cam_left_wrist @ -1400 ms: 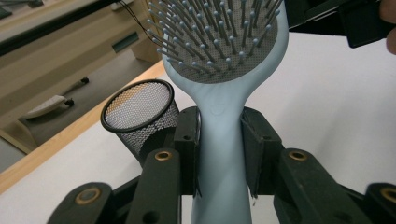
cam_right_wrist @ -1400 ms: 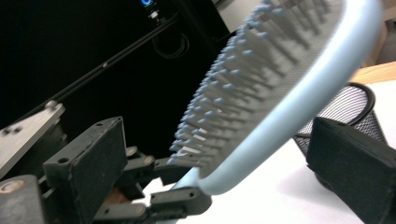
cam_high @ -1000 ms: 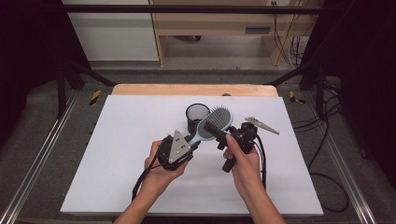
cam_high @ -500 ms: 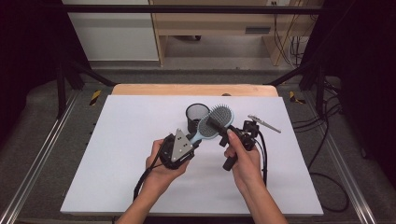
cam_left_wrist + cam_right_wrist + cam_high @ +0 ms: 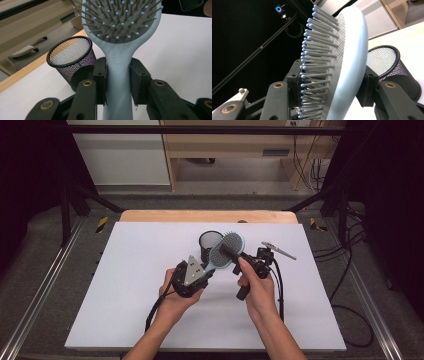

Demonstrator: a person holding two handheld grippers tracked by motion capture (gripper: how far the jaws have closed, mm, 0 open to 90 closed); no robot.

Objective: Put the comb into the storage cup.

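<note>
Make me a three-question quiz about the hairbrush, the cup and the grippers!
1. Where is the round black wire-mesh cup?
A. on the white table
B. on the floor
C. in a hand

2. What colour is the plastic paddle hairbrush?
A. red
B. light blue
C. green

3. What is the left hand-held gripper doing?
A. hanging open
B. gripping the cup
C. gripping the brush handle

Answers:
1. A, it stands on the white table.
2. B, its body and bristle tips are pale blue.
3. C, both pads press the handle.

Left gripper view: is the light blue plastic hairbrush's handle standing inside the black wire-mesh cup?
No: the light blue plastic hairbrush is clamped by its handle between the left gripper's fingers, beside the black wire-mesh cup.
</note>
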